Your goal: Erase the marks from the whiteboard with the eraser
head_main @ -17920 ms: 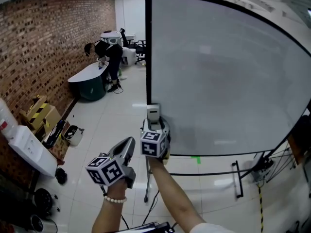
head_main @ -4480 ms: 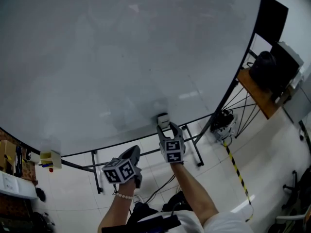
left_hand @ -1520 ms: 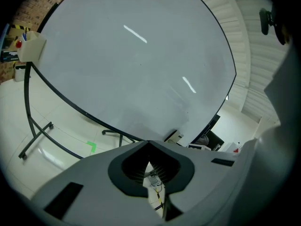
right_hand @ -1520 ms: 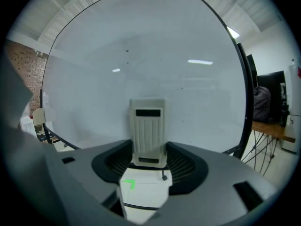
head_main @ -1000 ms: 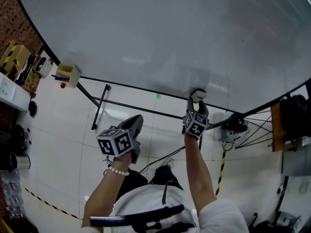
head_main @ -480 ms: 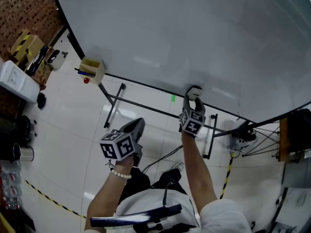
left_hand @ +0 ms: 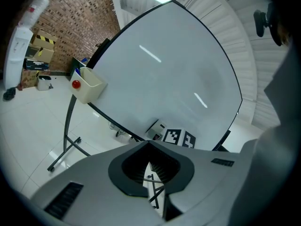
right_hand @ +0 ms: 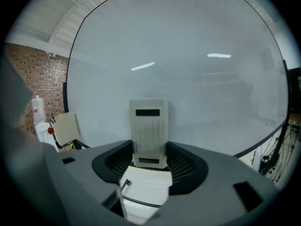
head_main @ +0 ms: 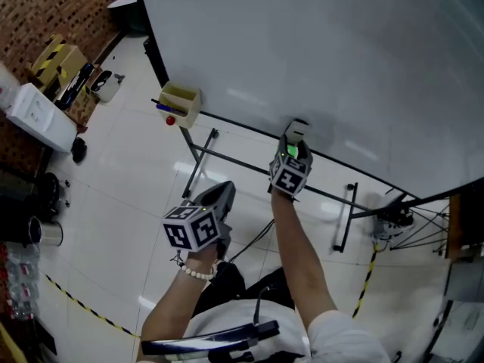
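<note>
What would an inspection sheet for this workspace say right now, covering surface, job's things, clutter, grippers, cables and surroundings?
Surface: whiteboard on a black stand; no distinct marks seen, only faint grey haze.
Job's things: eraser held up at the board's lower part; contact cannot be confirmed.
Clutter: beige box hung at the board's lower edge, pens inside, a red round thing beside it.
Grippers: right gripper shut on the eraser; left gripper jaws together, empty, held low away from the board.
Cables: dark cable on the floor under the stand.
Surroundings: brick wall, white tiled floor, yellow-black floor tape.
</note>
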The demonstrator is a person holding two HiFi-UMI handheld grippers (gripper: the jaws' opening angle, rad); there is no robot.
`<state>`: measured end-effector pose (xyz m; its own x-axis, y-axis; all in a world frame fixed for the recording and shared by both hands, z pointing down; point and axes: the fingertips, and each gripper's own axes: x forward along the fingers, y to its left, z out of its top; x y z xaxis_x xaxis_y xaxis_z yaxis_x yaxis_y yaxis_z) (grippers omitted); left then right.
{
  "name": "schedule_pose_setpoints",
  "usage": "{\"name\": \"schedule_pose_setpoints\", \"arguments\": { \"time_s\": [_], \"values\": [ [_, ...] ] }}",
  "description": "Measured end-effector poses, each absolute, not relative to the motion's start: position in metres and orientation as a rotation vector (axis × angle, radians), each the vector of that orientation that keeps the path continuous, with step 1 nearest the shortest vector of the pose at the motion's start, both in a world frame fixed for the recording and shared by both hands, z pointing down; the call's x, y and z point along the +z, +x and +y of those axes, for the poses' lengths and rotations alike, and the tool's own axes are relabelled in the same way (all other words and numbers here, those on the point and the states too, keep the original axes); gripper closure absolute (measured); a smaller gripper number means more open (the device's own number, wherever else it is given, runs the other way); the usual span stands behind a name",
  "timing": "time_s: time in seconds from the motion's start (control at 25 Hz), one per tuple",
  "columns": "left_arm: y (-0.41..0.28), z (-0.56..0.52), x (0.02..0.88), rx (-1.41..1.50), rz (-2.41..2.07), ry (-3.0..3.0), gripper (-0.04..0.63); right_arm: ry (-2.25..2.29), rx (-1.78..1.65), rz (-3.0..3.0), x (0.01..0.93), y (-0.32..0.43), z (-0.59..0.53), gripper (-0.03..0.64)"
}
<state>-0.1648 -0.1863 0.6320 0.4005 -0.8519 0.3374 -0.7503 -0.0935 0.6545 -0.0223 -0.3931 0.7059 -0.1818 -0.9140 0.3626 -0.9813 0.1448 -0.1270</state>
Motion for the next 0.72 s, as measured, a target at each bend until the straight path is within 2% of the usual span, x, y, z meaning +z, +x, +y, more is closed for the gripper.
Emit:
{"name": "schedule_pose_setpoints", "arguments": {
  "time_s": [0.72],
  "values": [
    [-0.295,-0.161,0.648,-0.211,-1.444,1.777,0.597,1.625,0.42,-2.298,0.721,-0.24,-0.401,0.364]
  ]
}}
